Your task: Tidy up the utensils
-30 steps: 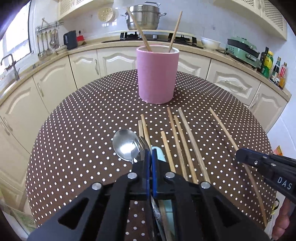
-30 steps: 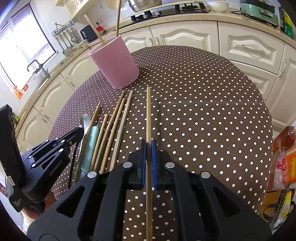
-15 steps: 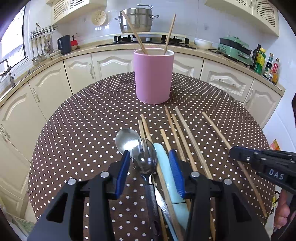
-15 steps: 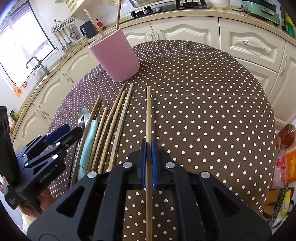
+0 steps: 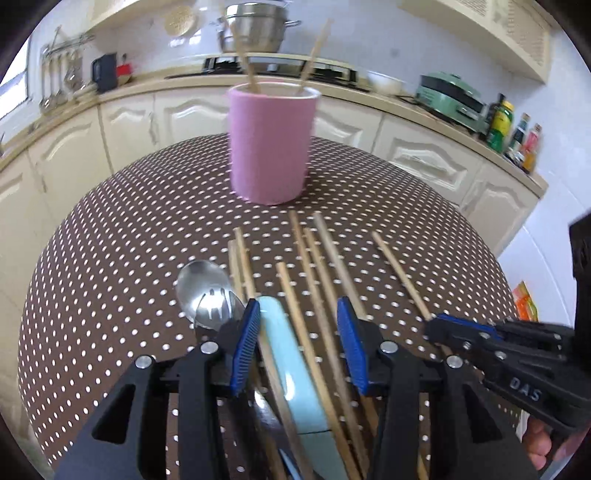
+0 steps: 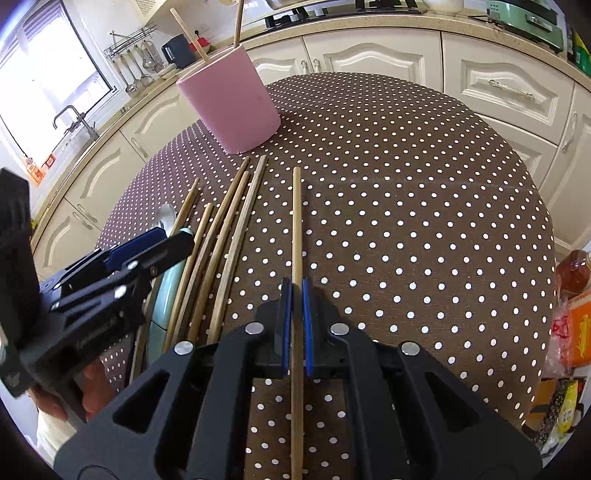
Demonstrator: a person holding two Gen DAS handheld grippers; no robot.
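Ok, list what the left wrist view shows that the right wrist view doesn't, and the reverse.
Left wrist only: a fork lying over the spoon, and the steel pot on the stove.
Right wrist only: the window, the tap, and the right tongs shut on a single chopstick.
Both: the pink holder, loose chopsticks and the open left tongs.

Steel stockpot (image 5: 255, 26) on hob; green appliance (image 5: 452, 96) and bottles (image 5: 511, 127) on cream kitchen worktop; ladles hang on wall rail (image 6: 129, 70); tap (image 6: 75, 118) below window.
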